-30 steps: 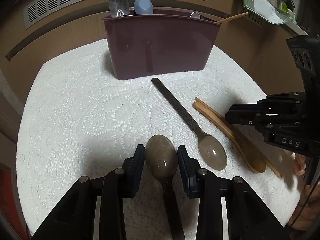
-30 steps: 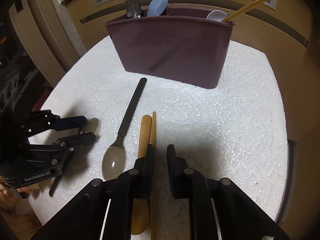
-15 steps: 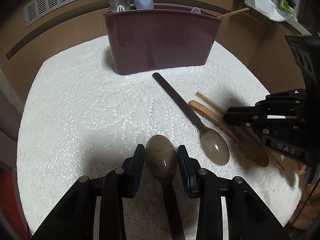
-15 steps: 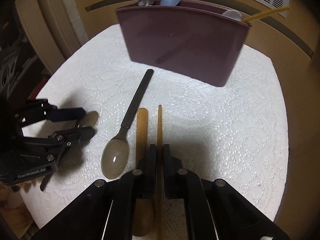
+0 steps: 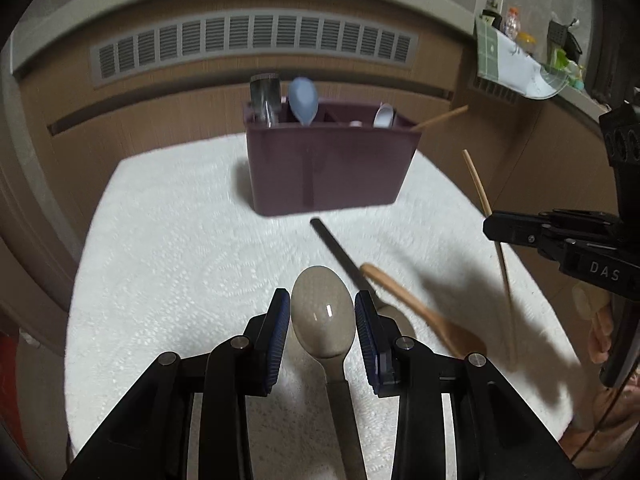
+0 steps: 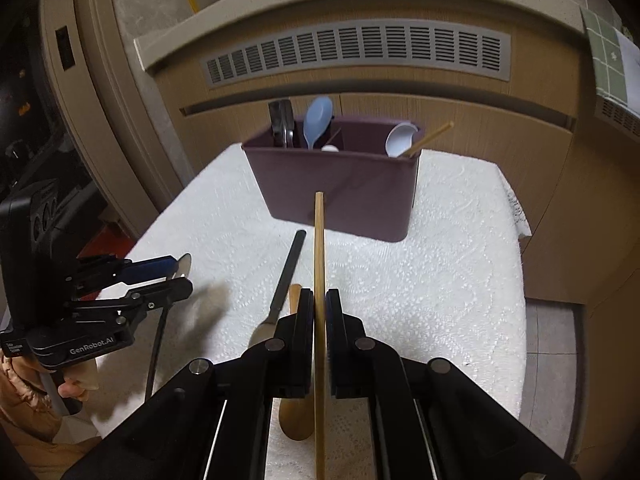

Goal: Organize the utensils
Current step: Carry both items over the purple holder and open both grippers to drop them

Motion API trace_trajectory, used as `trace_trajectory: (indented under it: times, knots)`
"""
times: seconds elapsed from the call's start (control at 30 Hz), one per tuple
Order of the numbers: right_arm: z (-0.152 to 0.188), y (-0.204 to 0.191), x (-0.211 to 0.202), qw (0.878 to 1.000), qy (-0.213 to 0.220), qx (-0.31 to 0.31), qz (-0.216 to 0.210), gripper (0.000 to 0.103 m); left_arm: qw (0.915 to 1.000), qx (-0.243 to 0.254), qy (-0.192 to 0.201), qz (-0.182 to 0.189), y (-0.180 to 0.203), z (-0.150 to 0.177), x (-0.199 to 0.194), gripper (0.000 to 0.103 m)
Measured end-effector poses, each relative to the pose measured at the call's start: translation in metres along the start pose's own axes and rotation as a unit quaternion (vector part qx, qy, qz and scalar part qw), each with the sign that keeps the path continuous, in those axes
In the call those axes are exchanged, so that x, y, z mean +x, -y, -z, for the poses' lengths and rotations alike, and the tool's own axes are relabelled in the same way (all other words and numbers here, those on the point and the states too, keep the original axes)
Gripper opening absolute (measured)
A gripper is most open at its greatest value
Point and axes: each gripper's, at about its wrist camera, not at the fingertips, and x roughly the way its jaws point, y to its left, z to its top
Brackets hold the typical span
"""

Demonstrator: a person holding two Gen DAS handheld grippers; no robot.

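Note:
My left gripper [image 5: 322,305] is shut on a grey-brown spoon [image 5: 322,322] and holds it above the cloth, bowl forward. From the right wrist view, the left gripper [image 6: 182,276] is at the left, with the spoon's handle [image 6: 157,340] hanging below it. My right gripper [image 6: 319,305] is shut on a wooden chopstick [image 6: 319,240], which is raised and points at the maroon caddy [image 6: 340,196]. The left wrist view shows that chopstick [image 5: 482,196] in the right gripper [image 5: 494,229] at the right. A black-handled spoon [image 5: 338,250] and a wooden spoon [image 5: 424,316] lie on the cloth.
The maroon caddy [image 5: 328,172] stands at the far side of the white lace cloth [image 5: 180,260] and holds a metal utensil, a blue spoon [image 5: 303,100], a white spoon and a chopstick. A vented wooden panel [image 6: 360,52] is behind it. The table edge drops off right.
The right gripper's jaws have shut on the chopstick and lifted it off the cloth. The left gripper has risen with the spoon. The caddy now looks farther off in both views.

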Motion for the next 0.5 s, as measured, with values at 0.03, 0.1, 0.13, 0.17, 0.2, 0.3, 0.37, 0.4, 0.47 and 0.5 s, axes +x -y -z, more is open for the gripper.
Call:
trace_trajectory:
  times: [0.03,0.1,0.13,0.17,0.2,0.3,0.37,0.4,0.47,0.5]
  knots:
    - [-0.001,0.000,-0.002,1.000,0.003,0.001,0.000,0.006,1.0000,0.003,0.007,-0.002,0.001,-0.002,-0.005,0.034]
    - [-0.003,-0.002,-0.008,1.000,0.011,-0.001,-0.001,0.006,0.9998,0.007,0.017,-0.001,0.003,-0.007,-0.013,0.034]
    - [-0.003,-0.004,-0.010,1.000,0.014,-0.002,-0.001,0.006,0.9998,0.009,0.020,-0.002,0.004,-0.008,-0.017,0.034]
    - [-0.004,-0.005,-0.011,1.000,0.017,-0.003,-0.001,0.006,0.9997,0.011,0.024,-0.002,0.006,-0.010,-0.020,0.034]
    - [-0.004,-0.007,-0.013,1.000,0.020,-0.005,-0.002,0.006,0.9995,0.013,0.028,-0.002,0.007,-0.011,-0.023,0.034]
    - [-0.004,-0.009,-0.023,1.000,0.028,-0.008,-0.001,0.006,0.9992,0.015,0.036,-0.001,0.008,-0.015,-0.030,0.034]
    - [-0.004,-0.009,-0.026,0.999,0.033,-0.009,-0.001,0.006,0.9990,0.015,0.041,0.001,0.009,-0.017,-0.033,0.034]
    - [-0.005,-0.010,-0.028,0.999,0.036,-0.010,0.000,0.006,0.9988,0.016,0.045,0.000,0.010,-0.018,-0.036,0.034]
    - [-0.007,-0.009,-0.031,0.999,0.042,-0.011,-0.001,0.006,0.9984,0.016,0.054,0.001,0.012,-0.021,-0.040,0.034]
    - [-0.008,-0.010,-0.034,0.999,0.046,-0.011,0.000,0.006,0.9980,0.016,0.061,0.001,0.013,-0.024,-0.042,0.034]
